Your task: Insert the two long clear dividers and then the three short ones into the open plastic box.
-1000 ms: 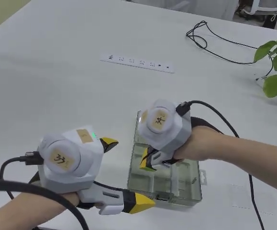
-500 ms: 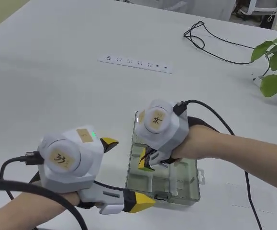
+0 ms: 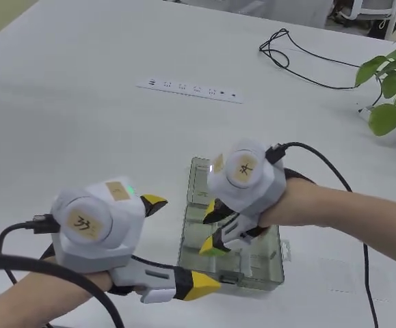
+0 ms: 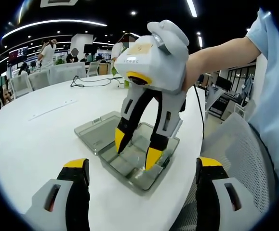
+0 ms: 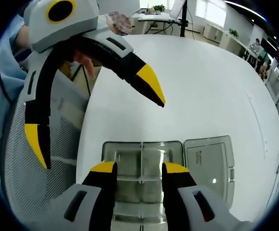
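The clear plastic box [image 3: 252, 273] lies on the white table with its lid [image 3: 199, 179] flat open on the far side. Clear dividers [image 5: 141, 166] stand inside it and split it into compartments. My right gripper [image 3: 211, 229] hangs just above the box's middle, open, with nothing between its yellow tips. In its own view the right gripper [image 5: 139, 168] looks straight down into the box [image 5: 125, 156]. My left gripper [image 3: 177, 244] is open, low at the box's left side and apart from it. In the left gripper view, its wide jaws frame the right gripper [image 4: 137, 150] over the box [image 4: 111, 162].
A white power strip [image 3: 189, 89] lies farther back on the table. A black cable [image 3: 300, 55] loops at the far right beside a green plant [image 3: 389, 89]. The near table edge runs close to the box [image 4: 178, 192].
My right gripper's tips were close together down in the box; now they are spread apart and slightly raised. The left gripper has stayed in place.
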`<state>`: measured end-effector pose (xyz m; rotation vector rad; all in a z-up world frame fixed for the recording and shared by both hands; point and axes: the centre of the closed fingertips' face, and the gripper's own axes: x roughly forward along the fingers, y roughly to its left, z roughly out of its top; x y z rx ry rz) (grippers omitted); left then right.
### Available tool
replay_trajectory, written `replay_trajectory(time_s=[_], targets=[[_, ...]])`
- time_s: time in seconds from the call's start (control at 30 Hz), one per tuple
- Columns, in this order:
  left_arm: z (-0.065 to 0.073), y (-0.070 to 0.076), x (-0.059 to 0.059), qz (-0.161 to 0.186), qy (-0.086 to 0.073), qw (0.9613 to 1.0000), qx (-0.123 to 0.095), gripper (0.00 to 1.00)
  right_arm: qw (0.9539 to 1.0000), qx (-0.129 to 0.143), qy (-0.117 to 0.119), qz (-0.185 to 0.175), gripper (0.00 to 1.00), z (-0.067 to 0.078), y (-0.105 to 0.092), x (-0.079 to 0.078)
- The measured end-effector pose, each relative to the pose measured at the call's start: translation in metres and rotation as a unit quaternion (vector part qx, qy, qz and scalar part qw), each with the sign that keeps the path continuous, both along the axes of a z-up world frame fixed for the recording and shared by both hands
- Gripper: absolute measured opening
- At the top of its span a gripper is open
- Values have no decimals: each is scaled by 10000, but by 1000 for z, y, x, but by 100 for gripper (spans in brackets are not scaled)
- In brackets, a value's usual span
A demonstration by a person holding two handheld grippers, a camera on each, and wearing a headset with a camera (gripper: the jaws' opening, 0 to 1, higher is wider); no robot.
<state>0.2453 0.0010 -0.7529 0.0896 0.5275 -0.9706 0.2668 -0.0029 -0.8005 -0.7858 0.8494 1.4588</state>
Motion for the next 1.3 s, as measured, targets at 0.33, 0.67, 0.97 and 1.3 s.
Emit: replay_trajectory(time_s=[0.33,0.67,0.97,1.3], targets=[[0,0,-2,6,21,10000,-32,94,9987,468,-182,-45,74,10,-1,1],[7,2,3,190,82,9995,-255,94,9945,964,-177,-370,94,20,-1,3],[10,4,7,237,58,9993,-272,94,9890,1319,-65,-674,100,28,-6,6],[13,1,13,244,51,9992,-302,94,9818,1437,-128,-1236,100,37,-51,17]])
